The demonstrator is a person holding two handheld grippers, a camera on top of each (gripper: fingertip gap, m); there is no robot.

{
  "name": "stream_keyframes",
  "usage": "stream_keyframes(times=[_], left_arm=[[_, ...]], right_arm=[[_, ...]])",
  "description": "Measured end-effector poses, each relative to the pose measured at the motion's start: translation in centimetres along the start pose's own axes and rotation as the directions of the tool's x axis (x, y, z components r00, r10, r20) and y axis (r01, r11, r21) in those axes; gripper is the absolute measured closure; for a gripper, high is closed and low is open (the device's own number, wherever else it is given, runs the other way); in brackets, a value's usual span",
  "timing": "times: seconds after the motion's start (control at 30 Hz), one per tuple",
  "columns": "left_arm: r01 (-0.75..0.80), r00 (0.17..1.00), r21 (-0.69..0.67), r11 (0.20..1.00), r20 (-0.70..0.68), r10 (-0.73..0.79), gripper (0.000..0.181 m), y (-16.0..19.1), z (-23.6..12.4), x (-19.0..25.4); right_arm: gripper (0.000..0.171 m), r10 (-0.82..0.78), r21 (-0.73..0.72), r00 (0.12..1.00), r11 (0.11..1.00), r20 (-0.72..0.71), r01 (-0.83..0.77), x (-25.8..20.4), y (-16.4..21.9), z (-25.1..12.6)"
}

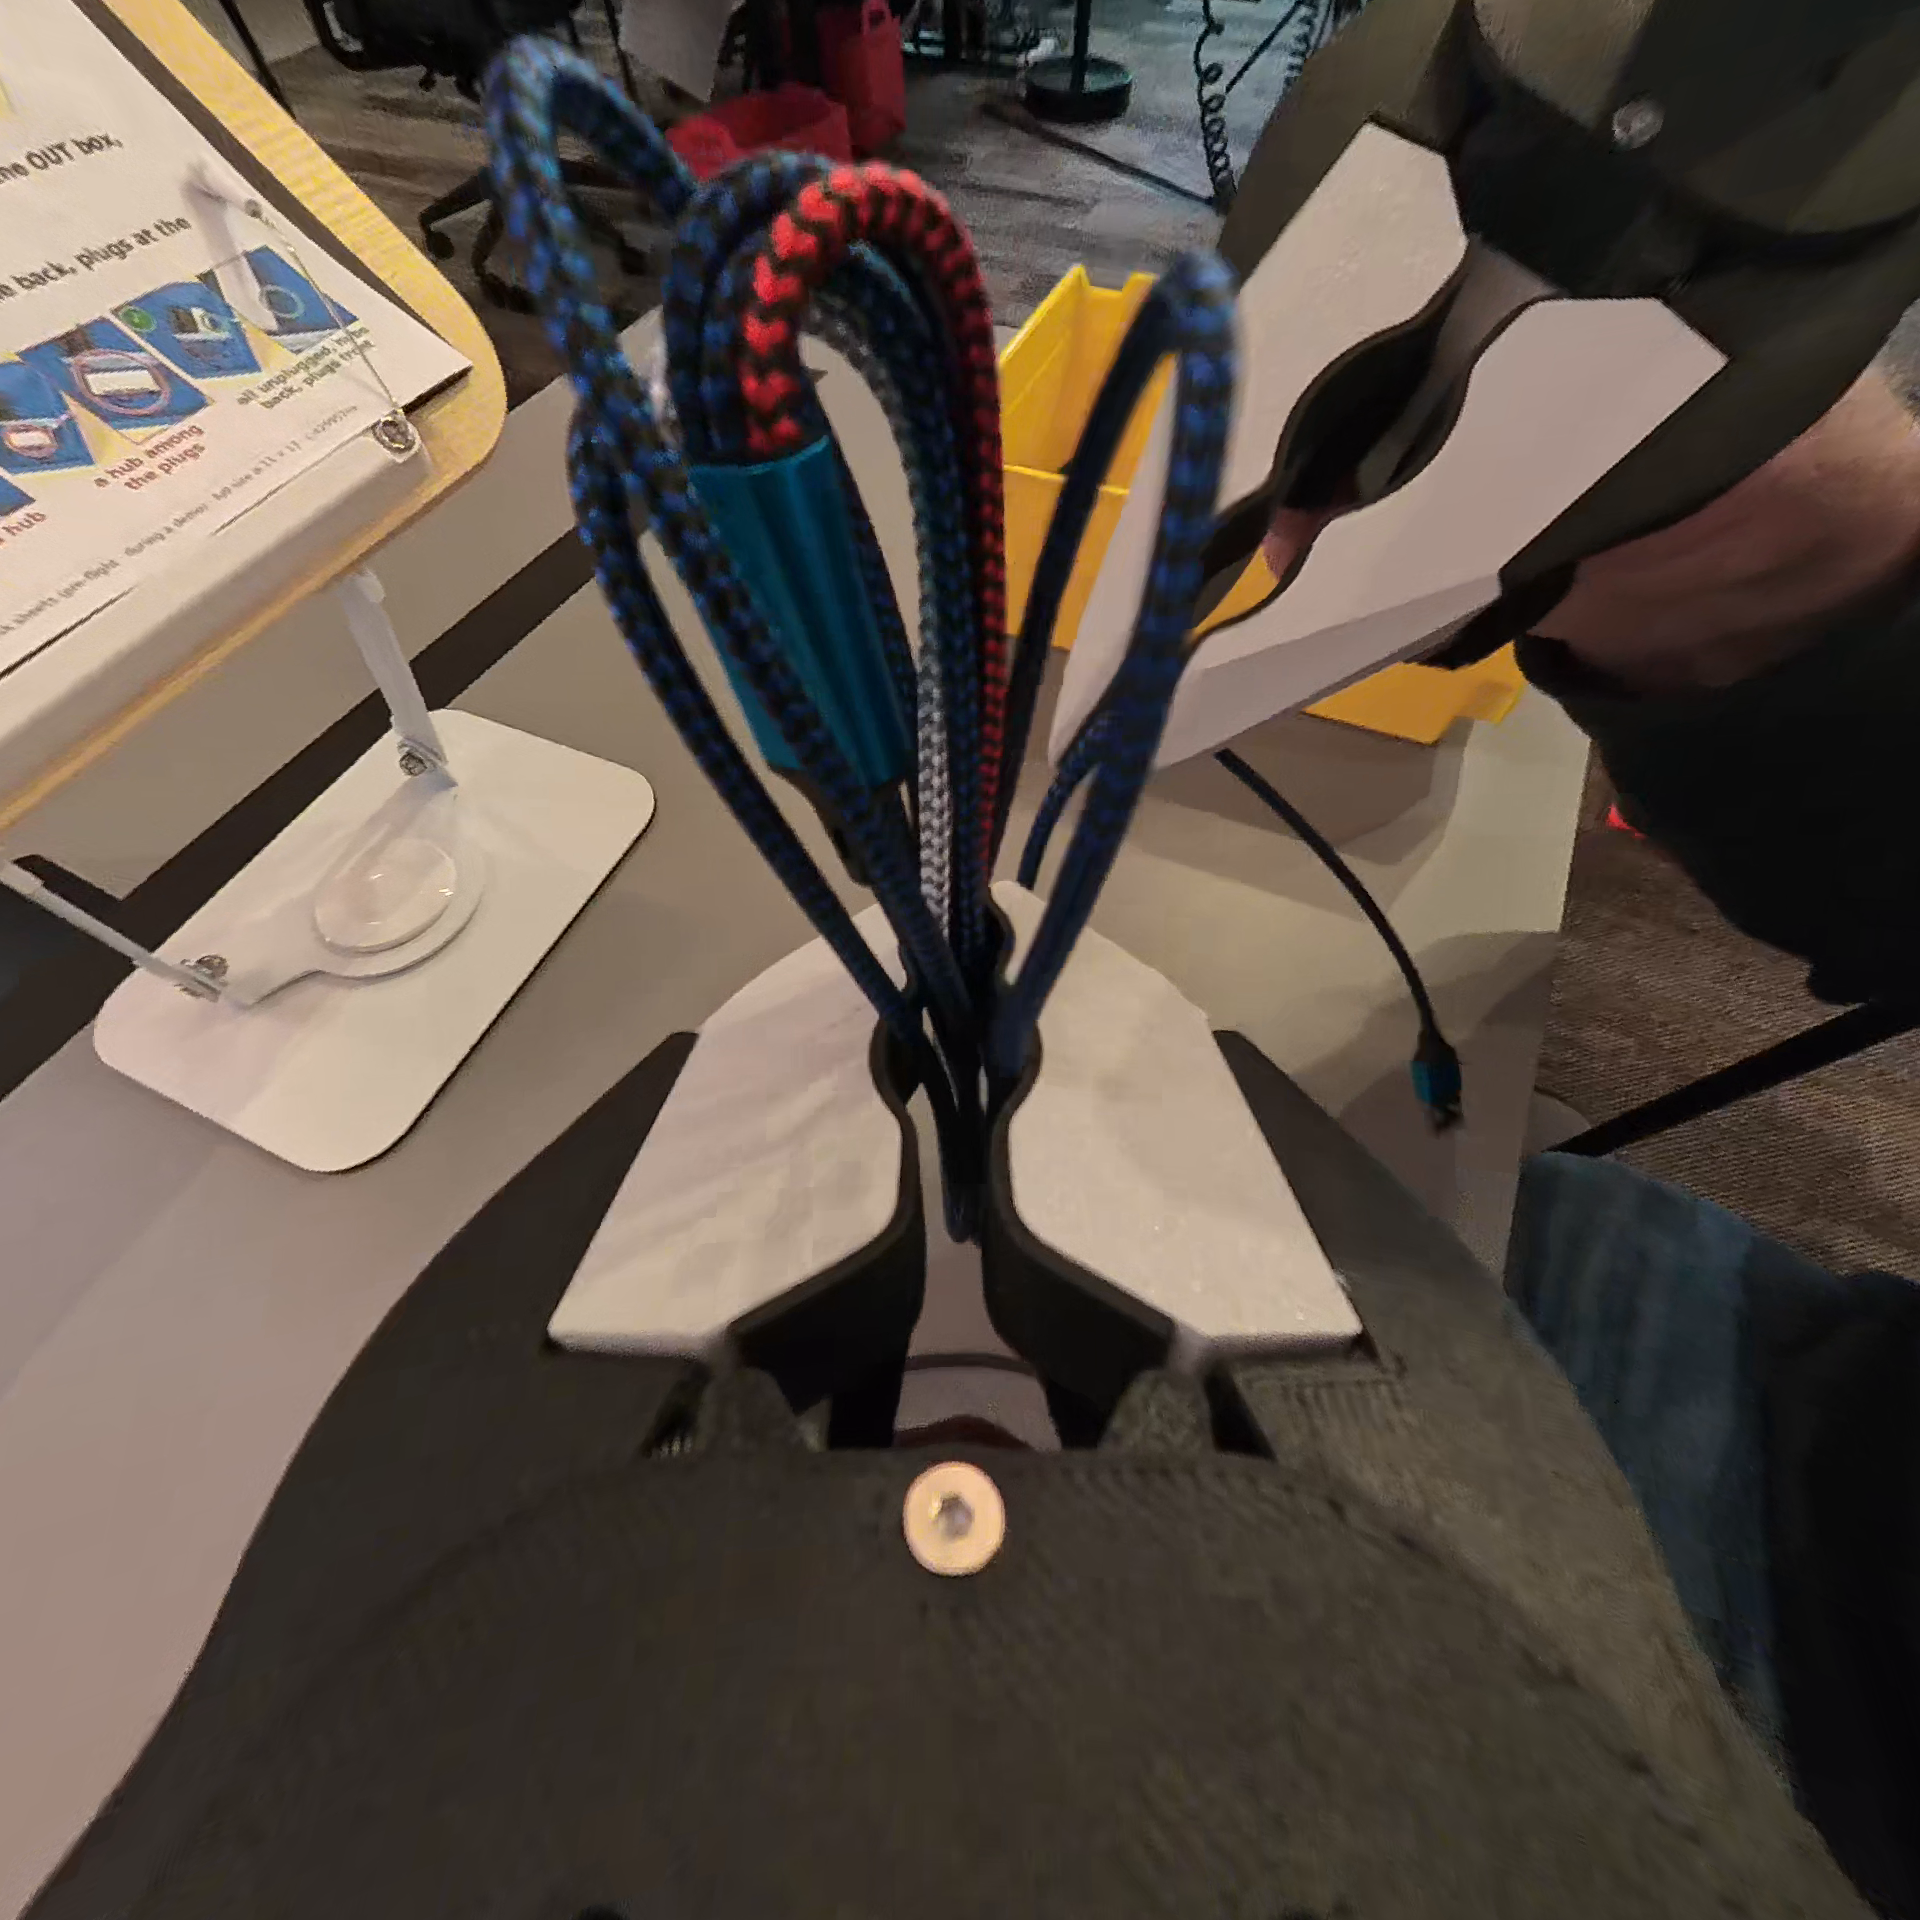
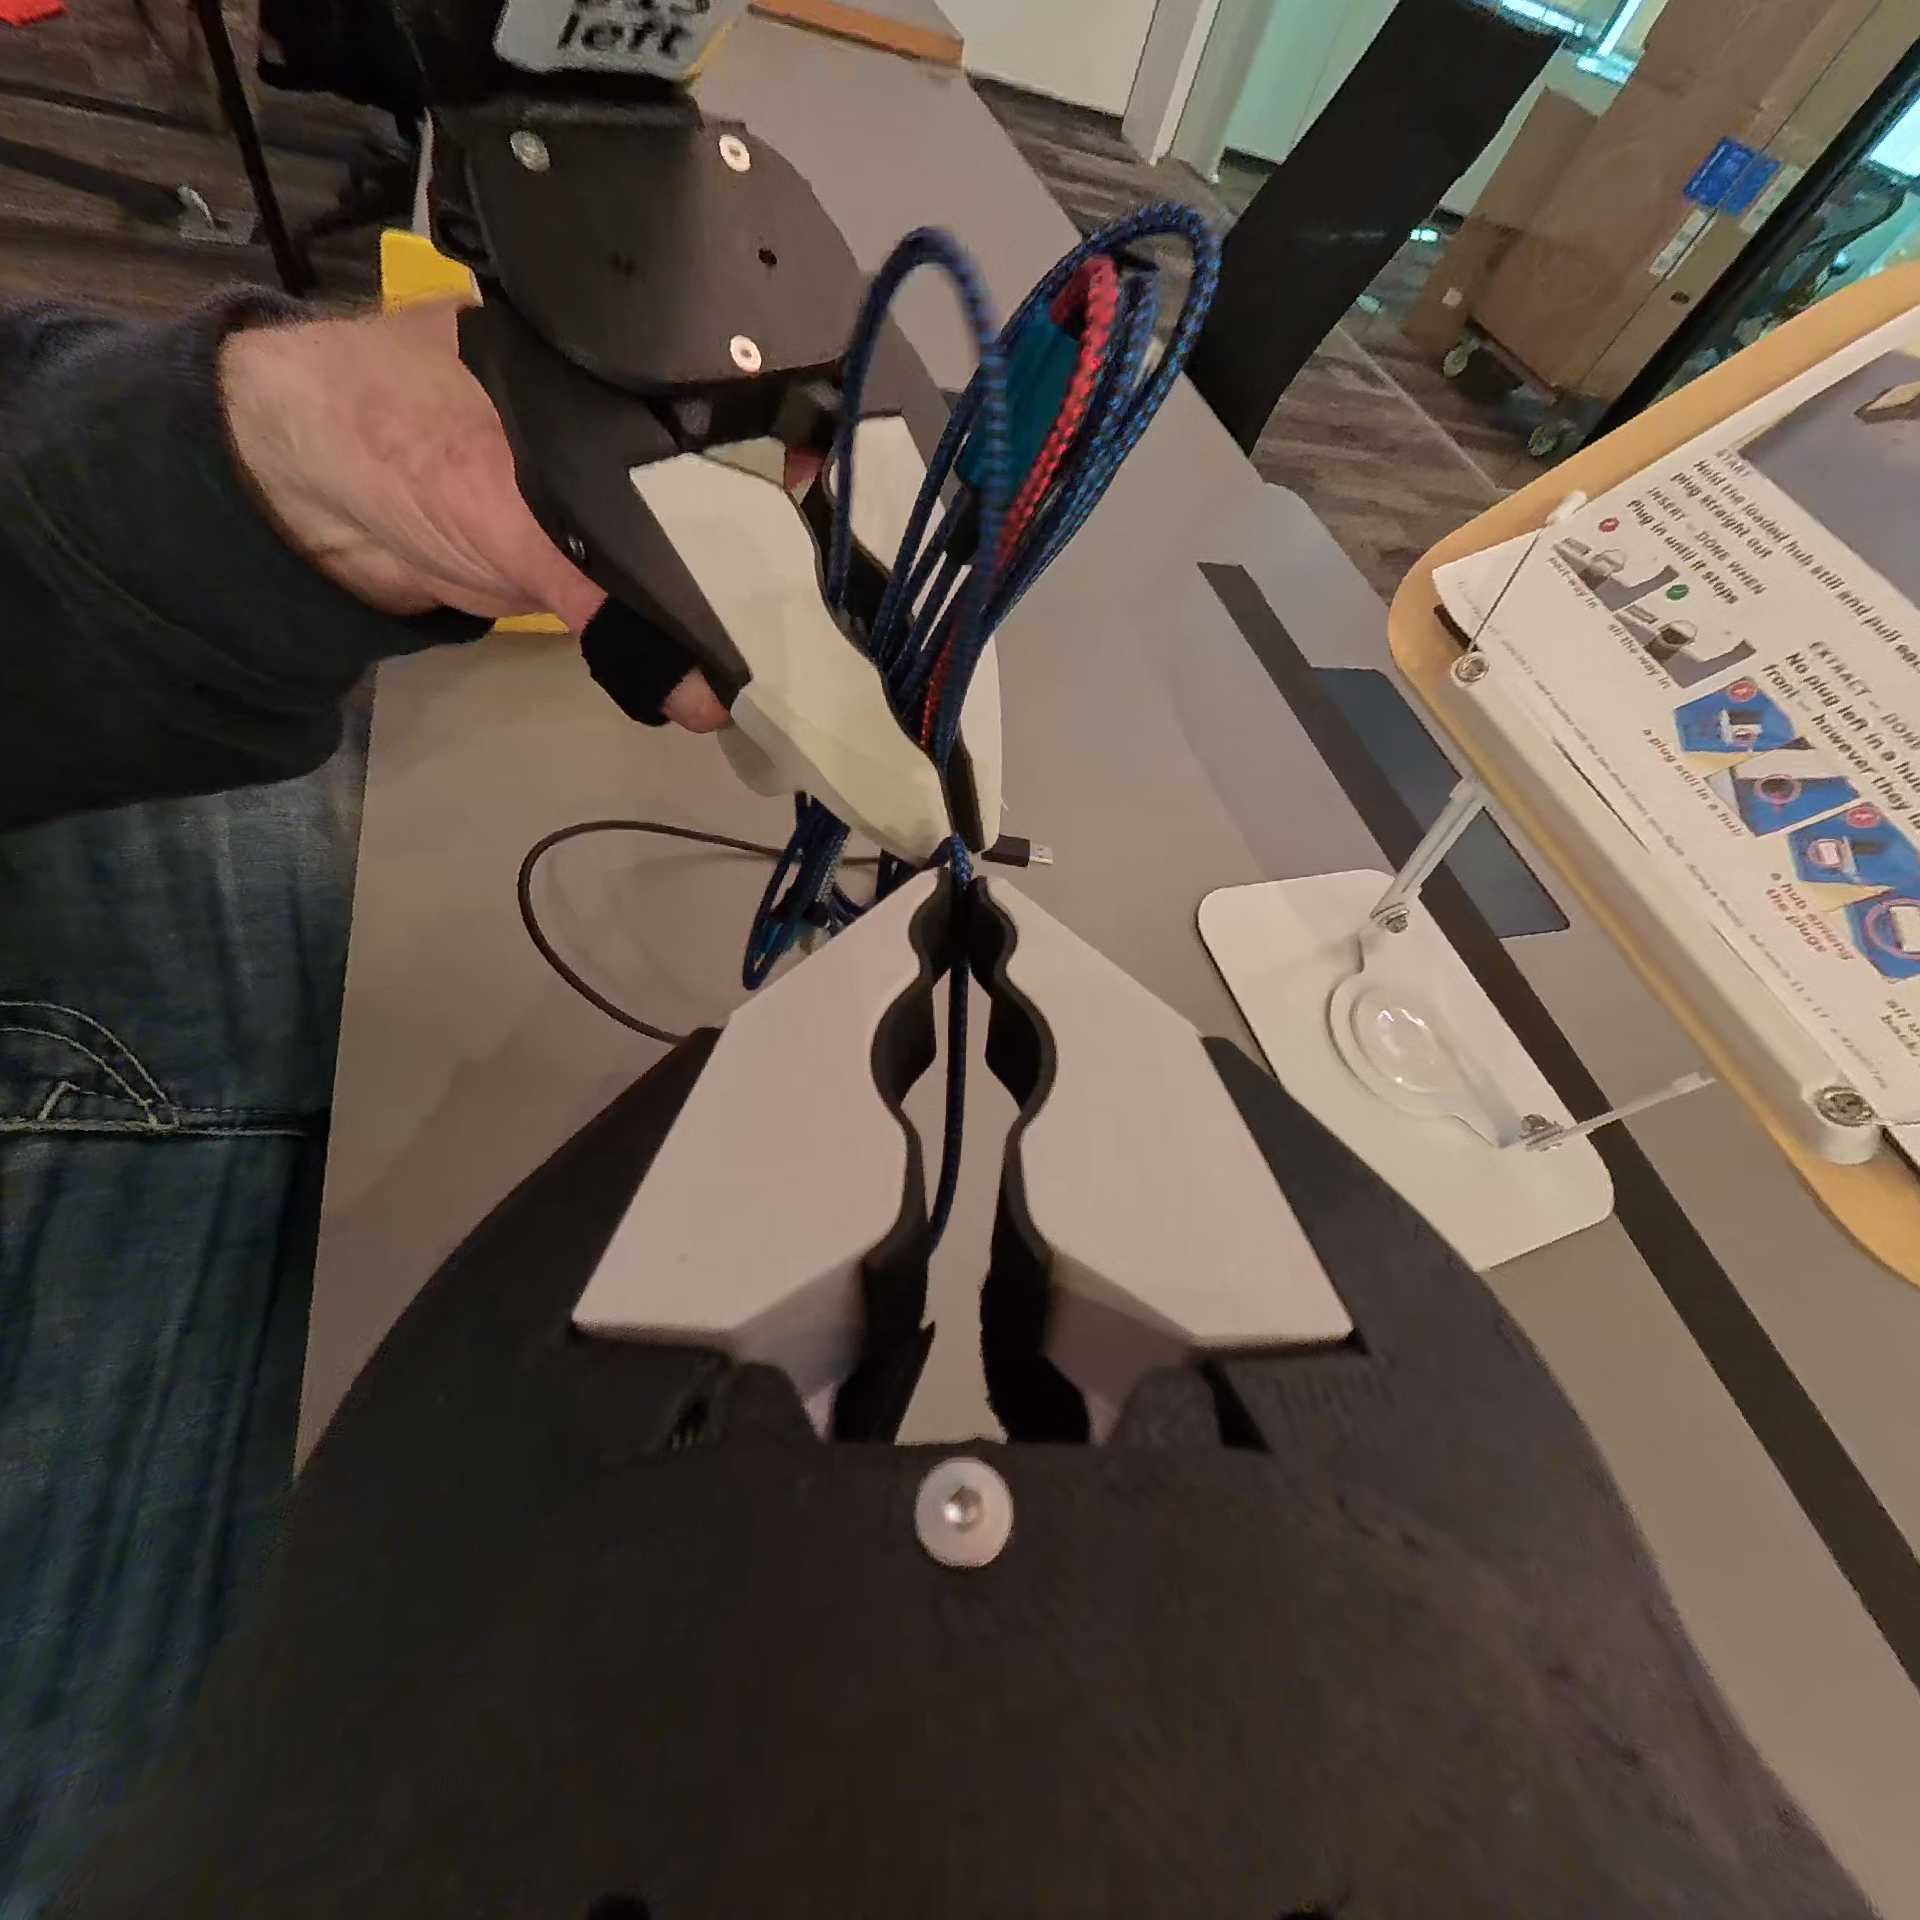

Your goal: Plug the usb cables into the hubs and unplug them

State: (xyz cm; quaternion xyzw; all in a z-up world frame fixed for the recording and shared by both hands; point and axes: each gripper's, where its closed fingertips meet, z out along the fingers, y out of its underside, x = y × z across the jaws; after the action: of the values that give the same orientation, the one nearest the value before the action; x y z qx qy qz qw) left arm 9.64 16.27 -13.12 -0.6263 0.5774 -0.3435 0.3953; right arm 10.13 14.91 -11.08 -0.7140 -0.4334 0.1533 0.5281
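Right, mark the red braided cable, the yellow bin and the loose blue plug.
red braided cable [image 1: 883, 223]: left wrist view, top of its loop.
yellow bin [image 1: 1070, 343]: left wrist view, its left wall behind the cables.
loose blue plug [image 1: 1437, 1086]: left wrist view, blue shell at the dangling cable's end.

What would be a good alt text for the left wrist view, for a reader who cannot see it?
The left gripper has its jaws shut on a bundle of braided USB cables, mostly blue with one red, looping upward. The right gripper reaches in from the upper right, with a yellow bin behind and an instruction stand on the grey table.
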Motion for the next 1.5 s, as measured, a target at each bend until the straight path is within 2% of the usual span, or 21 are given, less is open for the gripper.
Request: stream_keyframes(times=[0.13,0.27,0.53,0.7,1.07,1.27,1.43,1.5], left_arm=[[-0.033,0.996,0.052,0.998,-0.084,0.038,0.176,-0.7,-0.7,1.3],[-0.076,0.991,0.014,0.997,-0.106,0.077,0.176,-0.5,-0.1,2.4],[-0.133,0.991,0.0,0.991,-0.032,0.133,0.174,-0.3,0.9,2.1],[-0.178,0.983,-0.004,0.984,0.034,0.178,0.174,-0.5,0.6,1.4],[-0.185,0.974,0.058,0.981,0.146,0.175,0.171,-1.8,-0.4,0.0],[-0.208,0.974,0.046,0.977,0.106,0.202,0.175,-1.5,0.3,0.8],[-0.201,0.978,0.033,0.979,0.063,0.199,0.172,-0.7,1.4,1.4],[-0.195,0.98,0.04,0.98,0.05,0.192,0.177,-0.5,1.7,1.5]], right_arm=[[0.171,0.101,0.019,0.995,0.995,-0.013,-0.1,1.0,0.0,-0.3],[0.171,0.074,0.005,0.997,0.997,-0.012,-0.074,0.8,-0.2,-0.1],[0.171,0.07,0.008,0.991,0.997,0.117,-0.072,-1.2,-1.3,-0.1],[0.171,0.075,-0.018,0.992,0.997,0.105,-0.073,-1.0,-1.2,-0.2],[0.171,0.096,-0.031,0.989,0.995,0.11,-0.093,-1.0,-0.9,-0.7],[0.171,0.094,-0.022,0.985,0.995,0.145,-0.092,-1.5,-1.4,-0.6],[0.171,0.137,0.003,0.97,0.99,0.199,-0.14,-1.9,-1.5,-0.3],[0.171,0.157,0.011,0.966,0.987,0.208,-0.162,-1.8,-1.4,-0.2]])
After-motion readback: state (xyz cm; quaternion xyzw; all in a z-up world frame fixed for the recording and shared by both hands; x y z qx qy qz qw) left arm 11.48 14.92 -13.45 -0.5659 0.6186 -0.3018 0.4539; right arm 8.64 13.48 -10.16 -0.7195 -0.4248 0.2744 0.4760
